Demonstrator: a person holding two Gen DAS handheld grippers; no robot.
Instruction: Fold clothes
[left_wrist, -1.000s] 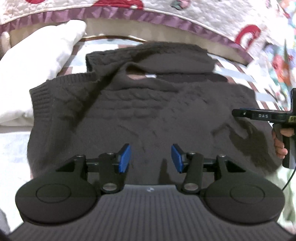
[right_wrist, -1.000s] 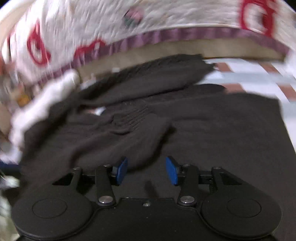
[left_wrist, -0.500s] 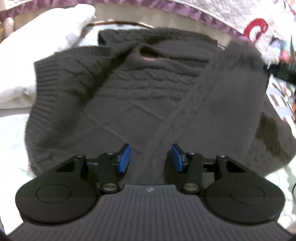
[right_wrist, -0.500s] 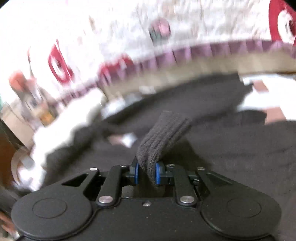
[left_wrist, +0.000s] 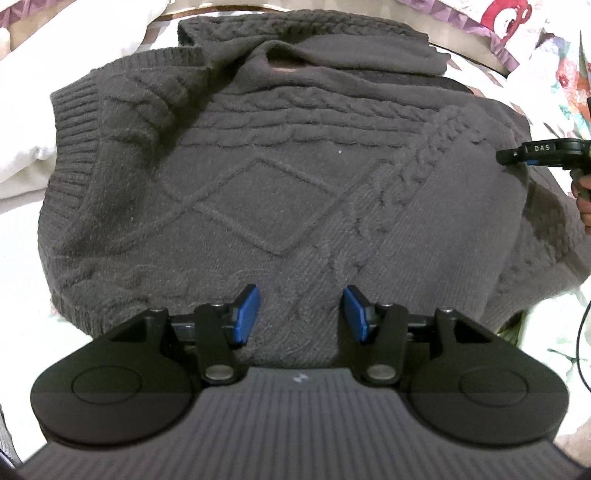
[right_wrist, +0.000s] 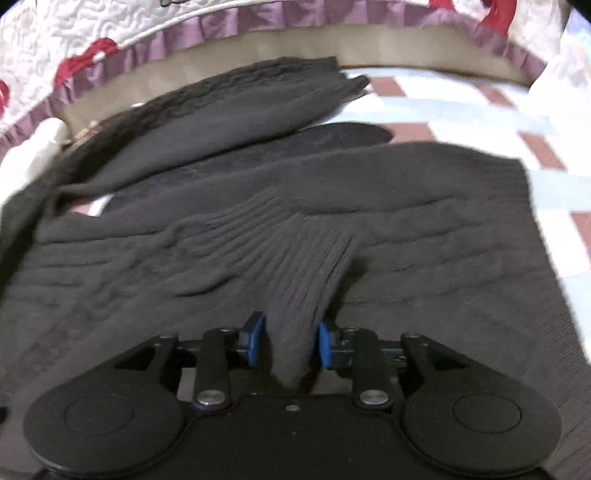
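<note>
Sleeve now folded across cable-knit sweater (left_wrist: 258, 192) | right gripper (right_wrist: 287, 341) opening, ribbed cuff (right_wrist: 295, 295) seemingly loose | left gripper (left_wrist: 300, 314) half-open.

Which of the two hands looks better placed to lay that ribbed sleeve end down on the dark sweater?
Probably the right. The ribbed cuff lies between the right gripper pads as its jaws open. The left gripper hovers open over the sweater, gripping nothing.
</note>
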